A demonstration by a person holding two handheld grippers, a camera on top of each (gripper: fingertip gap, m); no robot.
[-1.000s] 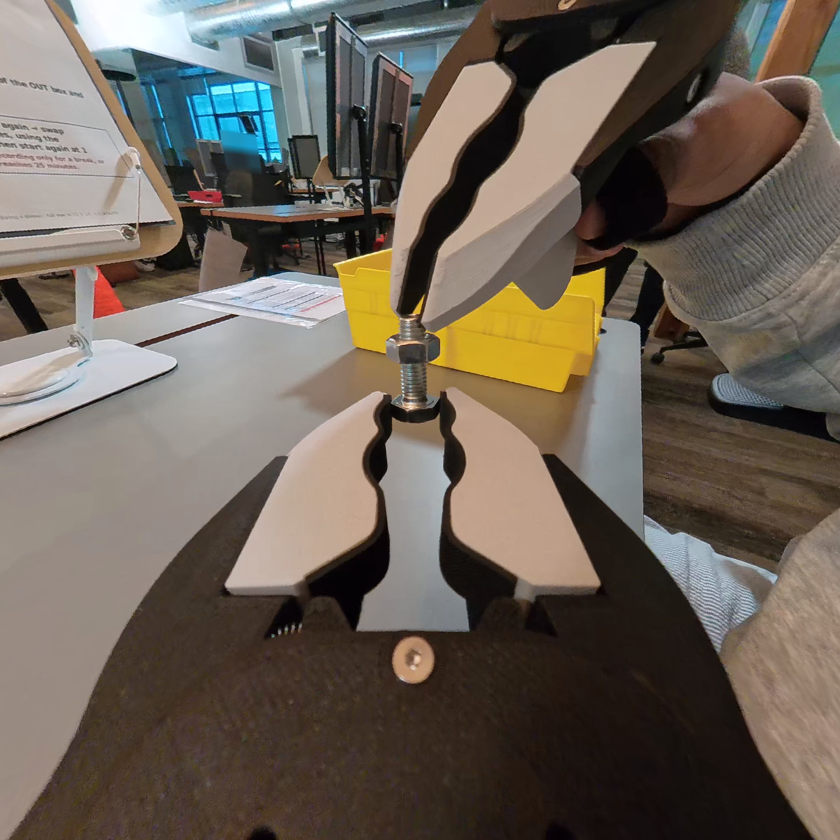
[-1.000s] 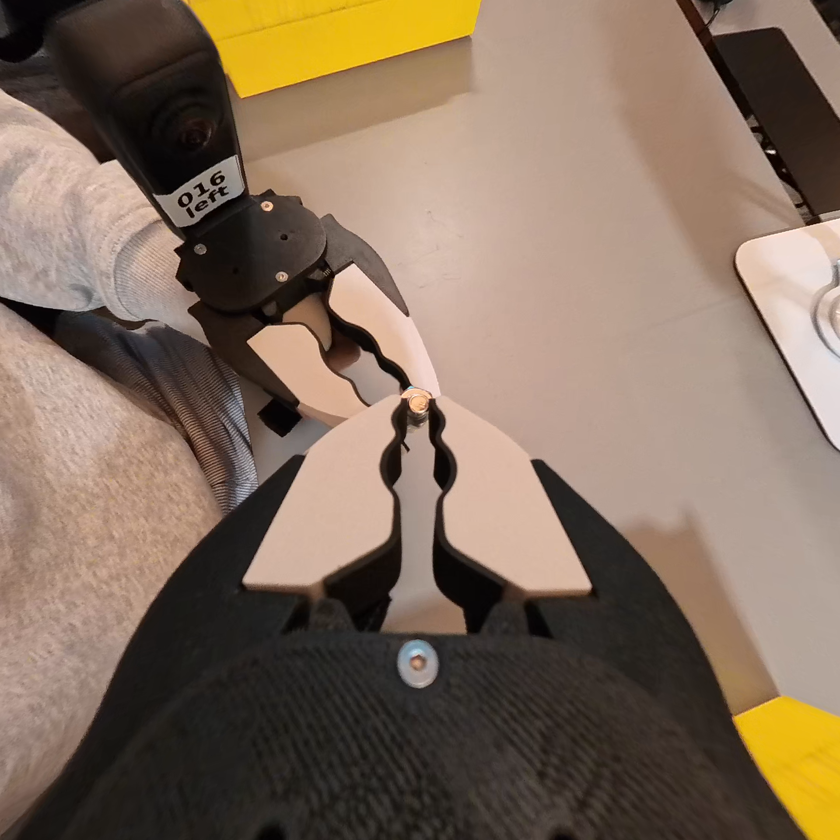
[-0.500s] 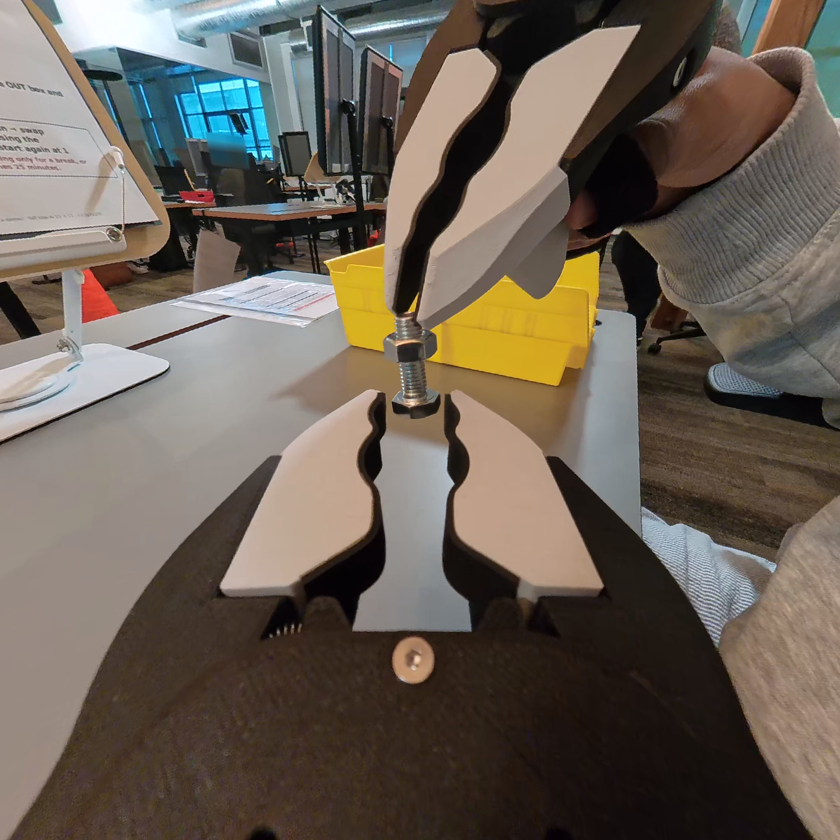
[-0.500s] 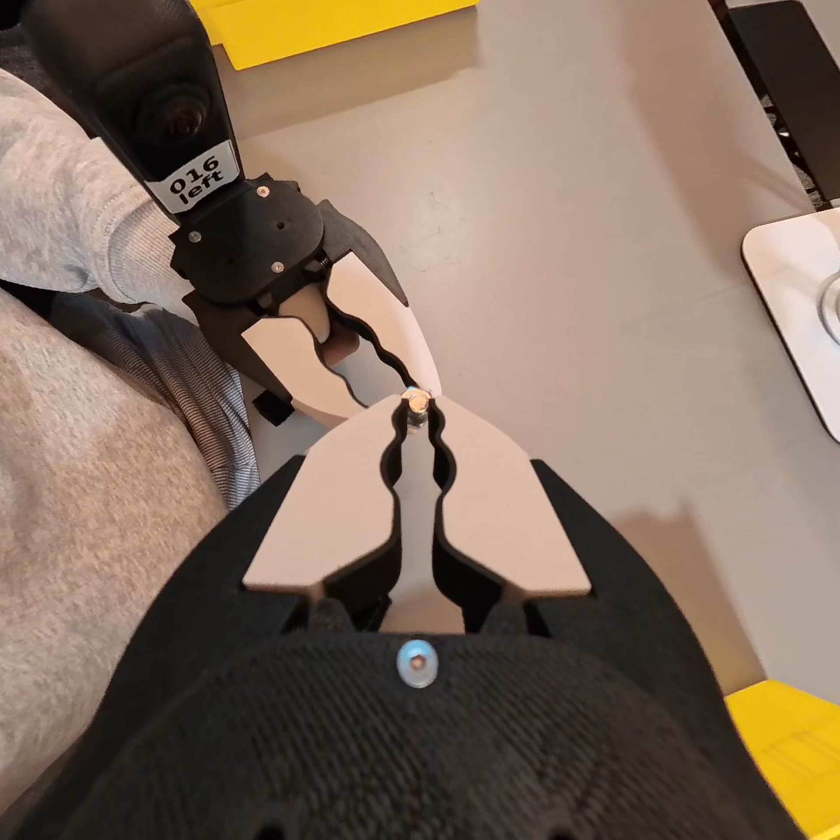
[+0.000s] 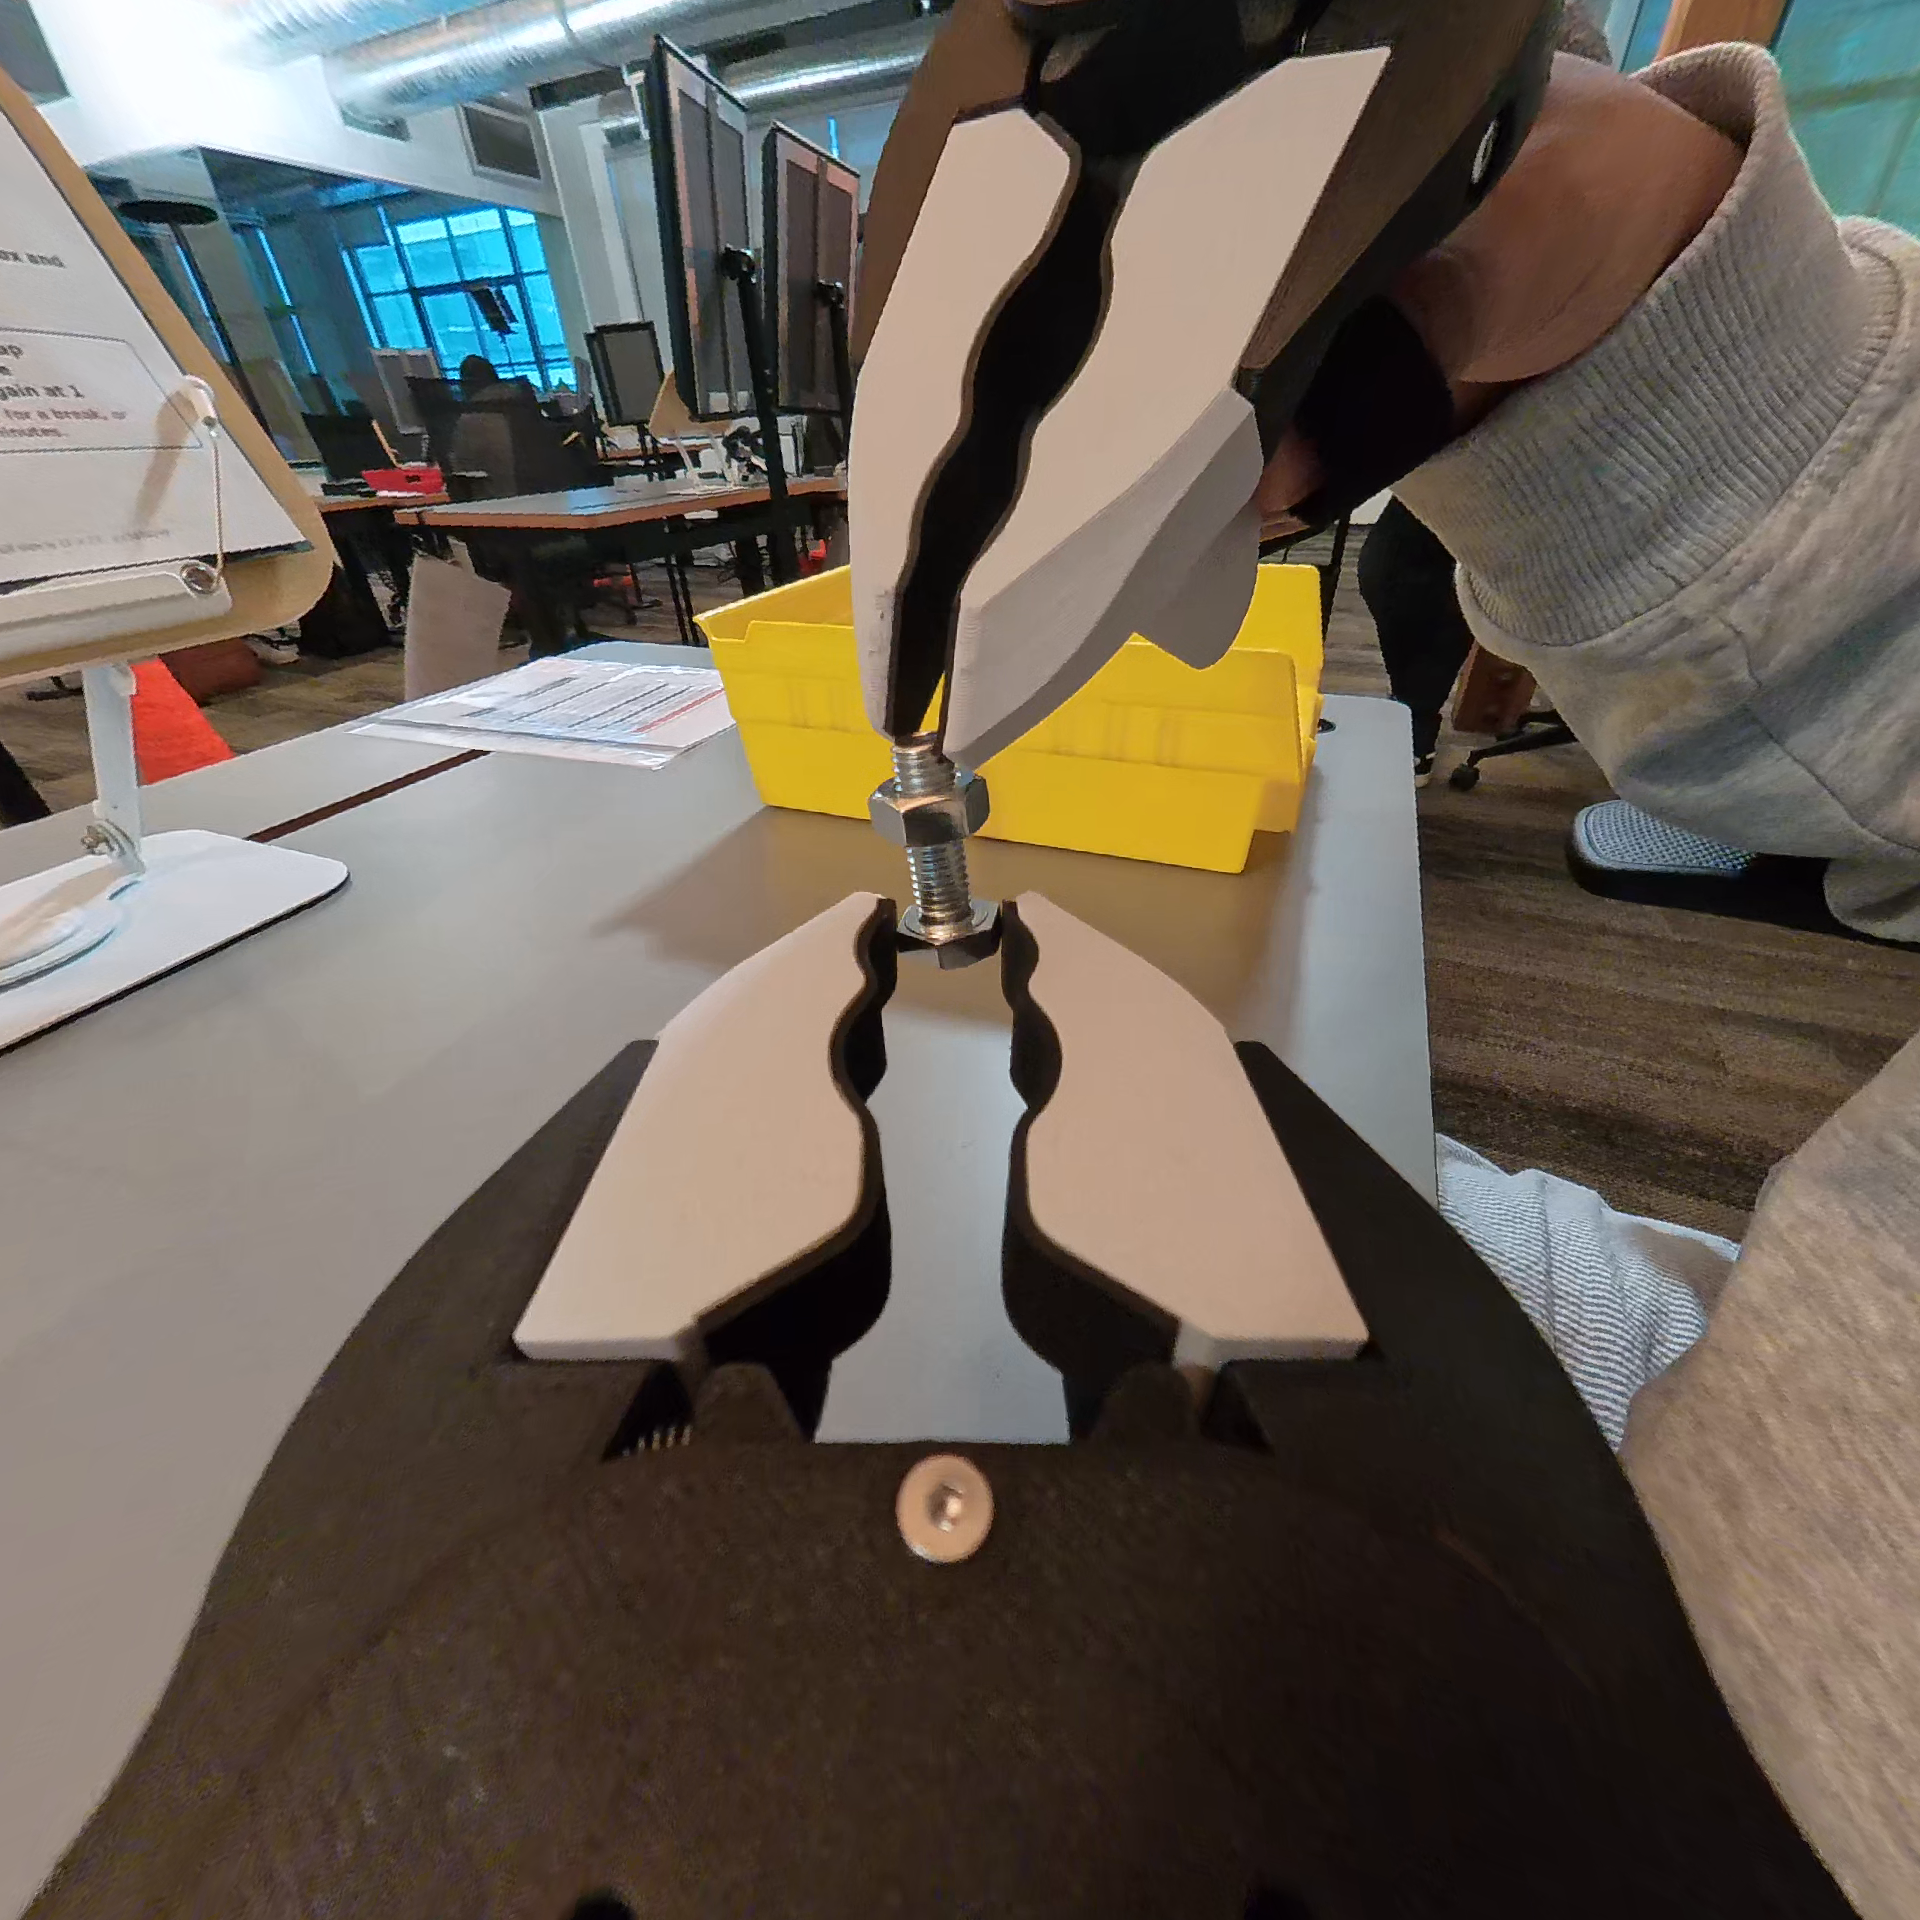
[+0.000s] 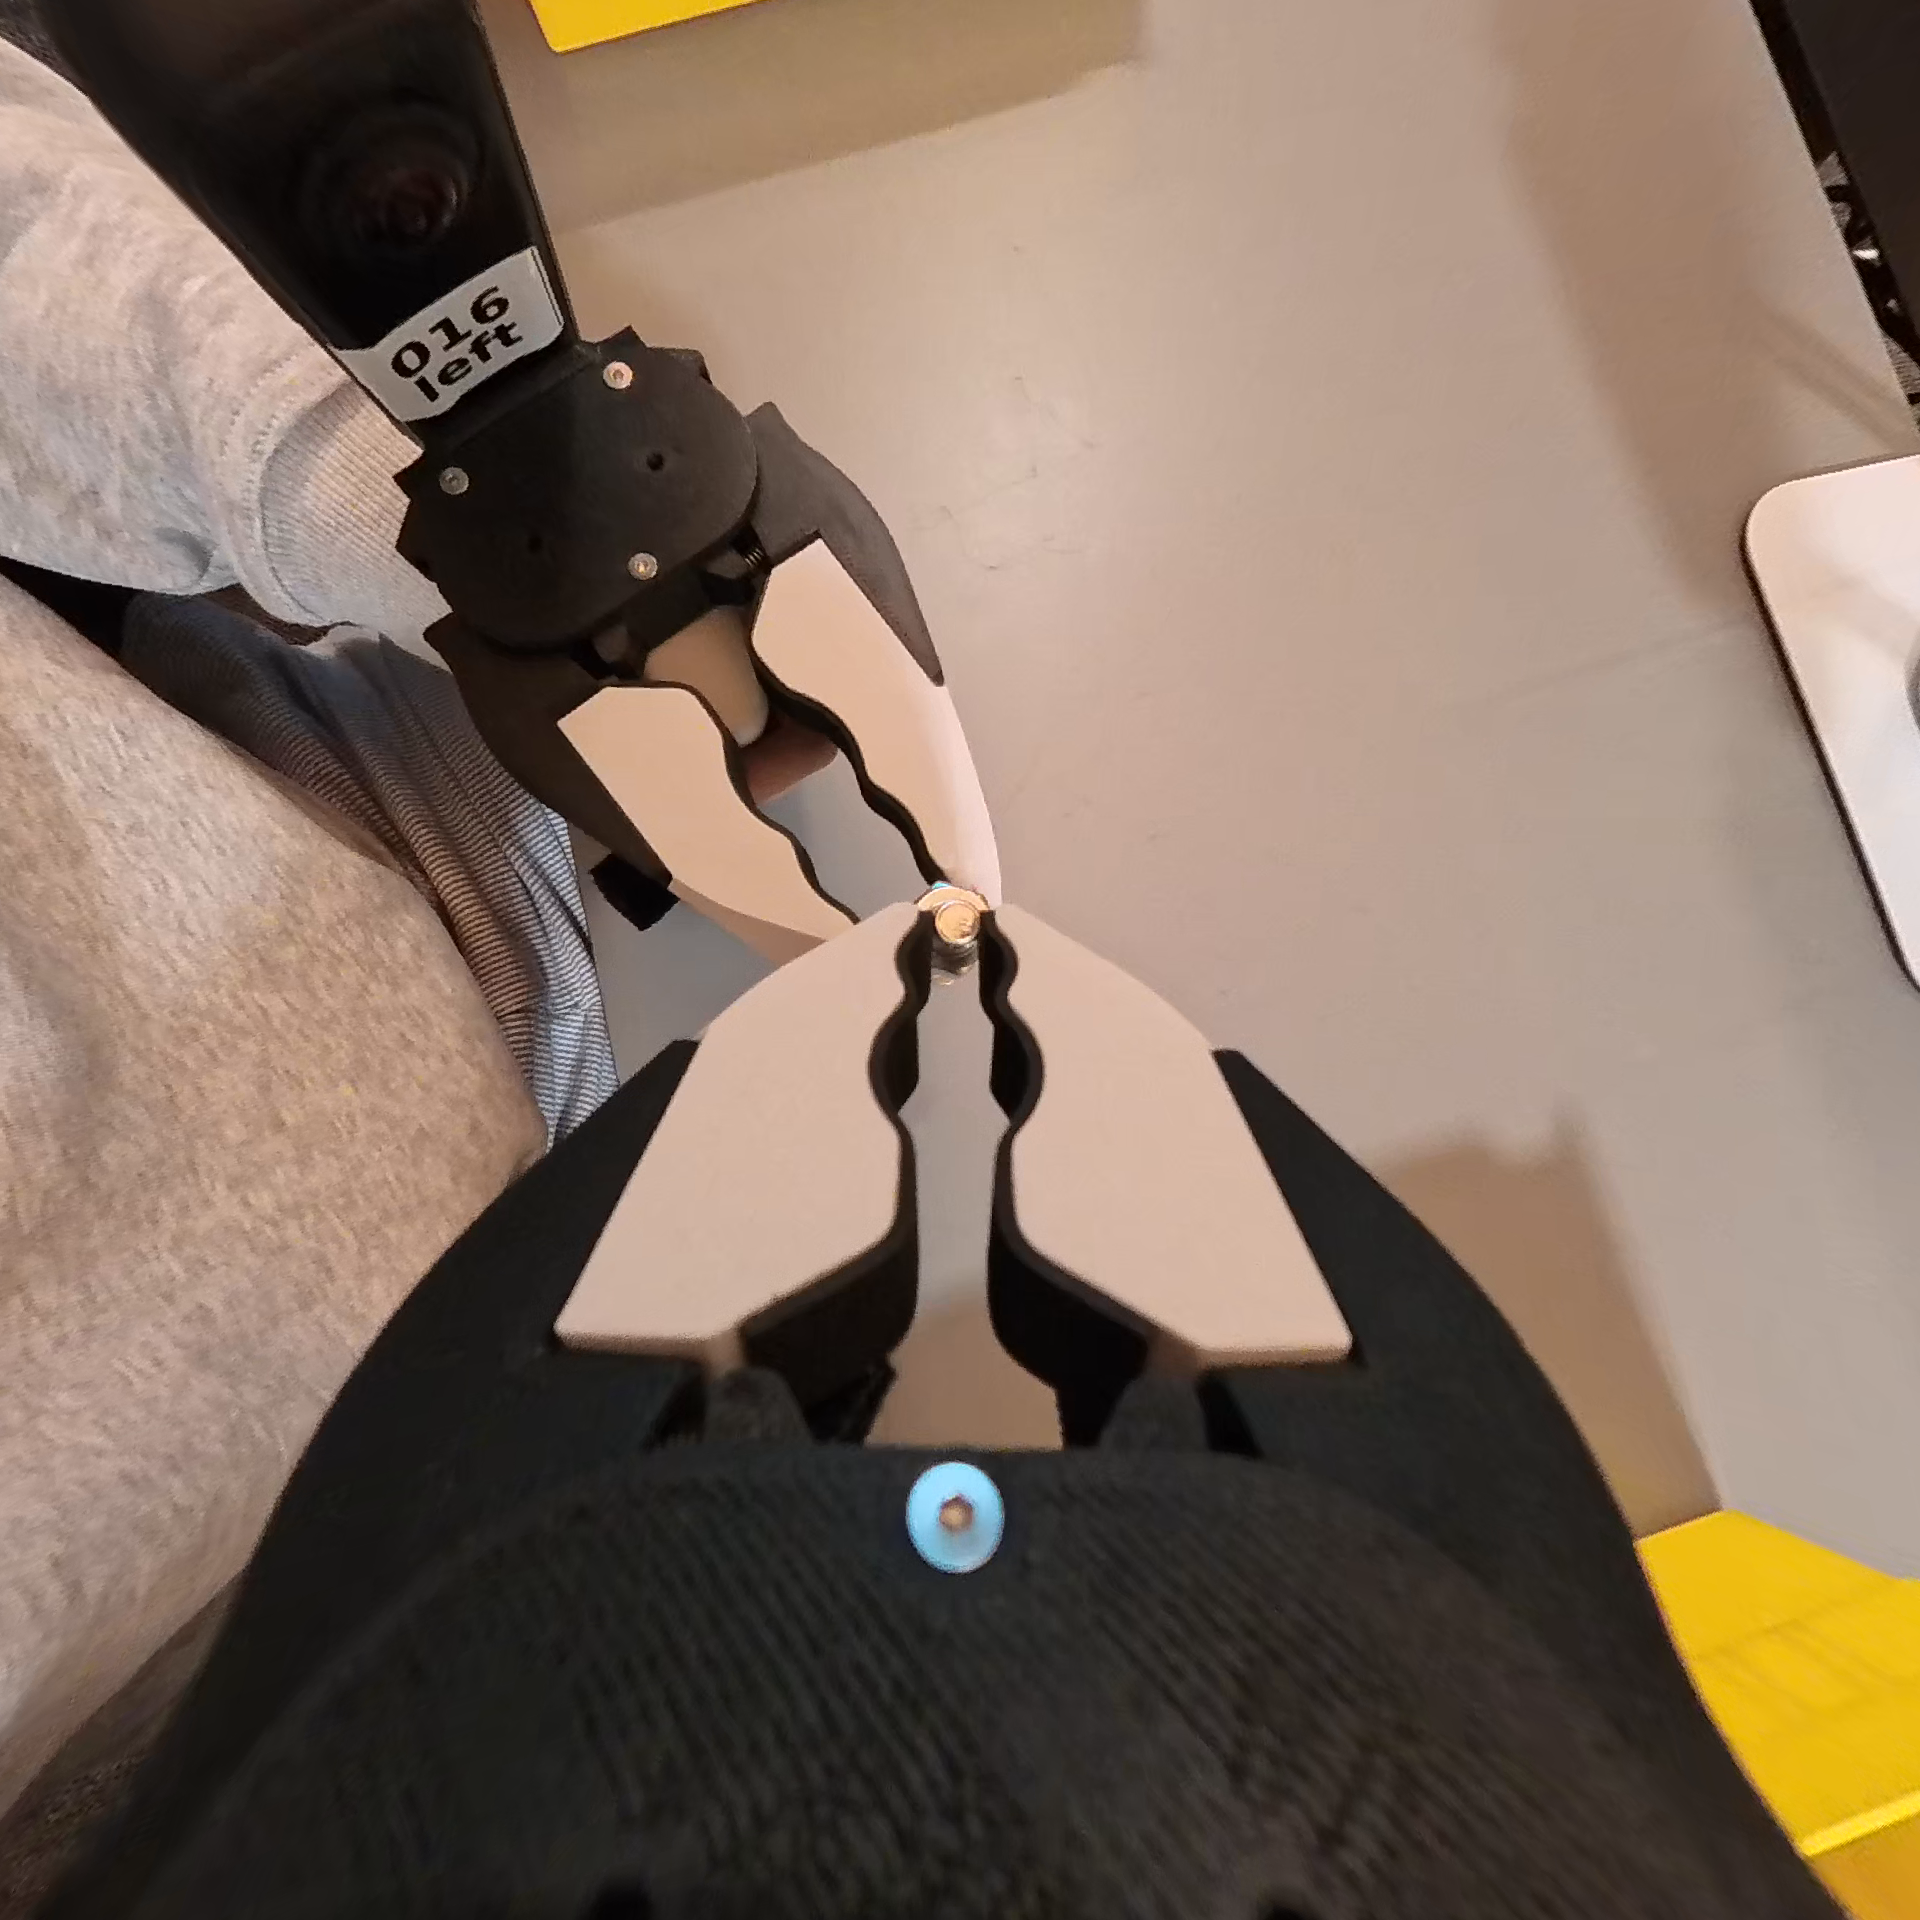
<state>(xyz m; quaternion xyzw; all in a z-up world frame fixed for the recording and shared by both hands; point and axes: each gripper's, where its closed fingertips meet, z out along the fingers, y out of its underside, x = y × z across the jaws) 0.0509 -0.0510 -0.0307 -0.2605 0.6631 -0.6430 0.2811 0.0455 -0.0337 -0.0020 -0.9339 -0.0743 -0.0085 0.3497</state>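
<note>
A silver bolt (image 5: 935, 873) stands upright just above the grey table (image 5: 416, 1039), with a hex nut (image 5: 928, 808) threaded high on its shaft. My left gripper (image 5: 945, 930) is shut on the bolt's hex head at the bottom. My right gripper (image 5: 923, 727) comes down from above and is shut on the top end of the thread, just above the nut. In the right wrist view my right gripper (image 6: 954, 930) pinches the bolt's end (image 6: 954, 920), and the left gripper (image 6: 935, 891) meets it from the upper left.
A yellow bin (image 5: 1091, 821) stands behind the bolt at the table's far end, and another yellow bin (image 6: 1787, 1714) is at the lower right. A white stand base (image 5: 156, 904) with a sheet holder is at left. A laminated sheet (image 5: 561, 707) lies farther back. The table edge (image 5: 1418, 935) runs along the right. The grippers are tip to tip, or close to it.
The right gripper has swung to a more upright tilt over the bolt. Both grippers keep their hold; the bolt stays in place.
</note>
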